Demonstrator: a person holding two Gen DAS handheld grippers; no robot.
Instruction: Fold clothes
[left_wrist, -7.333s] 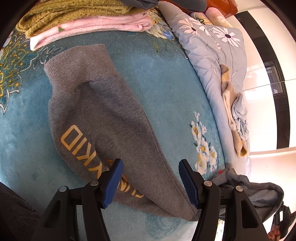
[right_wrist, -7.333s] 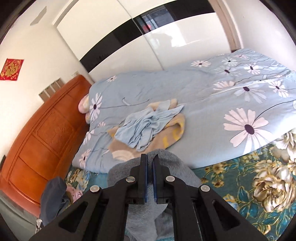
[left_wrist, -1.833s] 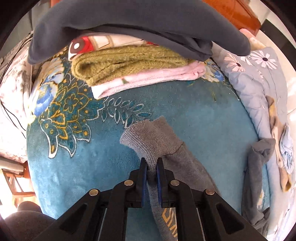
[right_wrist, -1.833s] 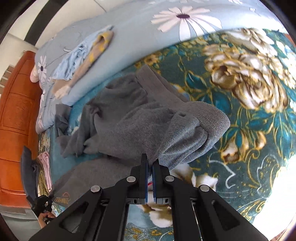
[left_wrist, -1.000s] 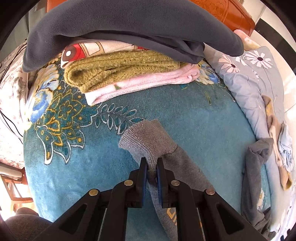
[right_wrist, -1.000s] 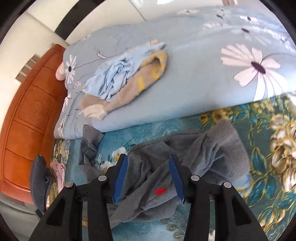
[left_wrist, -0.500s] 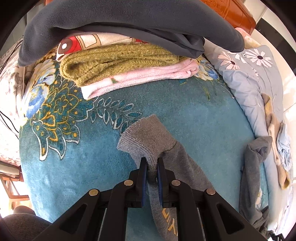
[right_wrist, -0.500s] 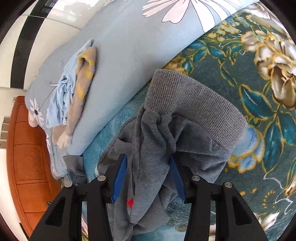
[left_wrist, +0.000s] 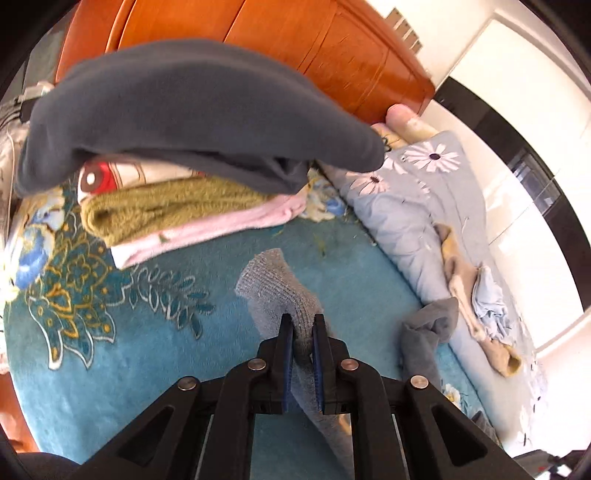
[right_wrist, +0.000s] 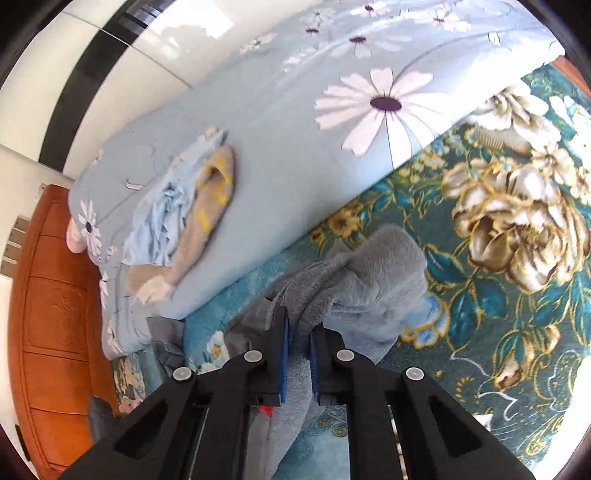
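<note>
A grey knit sweater lies on the teal flowered blanket (left_wrist: 92, 369). In the left wrist view my left gripper (left_wrist: 303, 325) is shut on the sweater's ribbed sleeve cuff (left_wrist: 273, 284), which stands lifted off the blanket. The sleeve trails down and back under the gripper. In the right wrist view my right gripper (right_wrist: 299, 325) is closing its jaws on a bunched fold of the grey sweater (right_wrist: 373, 273), with the cloth pinched between the blue pads. The rest of the sweater is hidden under the gripper bodies.
A stack of folded clothes, olive (left_wrist: 166, 206), pink (left_wrist: 207, 229) and dark grey (left_wrist: 192, 110), sits at the blanket's far end by the orange headboard (left_wrist: 295, 44). A light blue daisy quilt (right_wrist: 332, 122) with a beige and blue garment (right_wrist: 199, 206) lies alongside. A dark grey garment (left_wrist: 428, 332) lies crumpled at the quilt's edge.
My right gripper went from open around the bunched sweater to closed on a fold of it. My left gripper rose and tilted up with the cuff, bringing the headboard into view.
</note>
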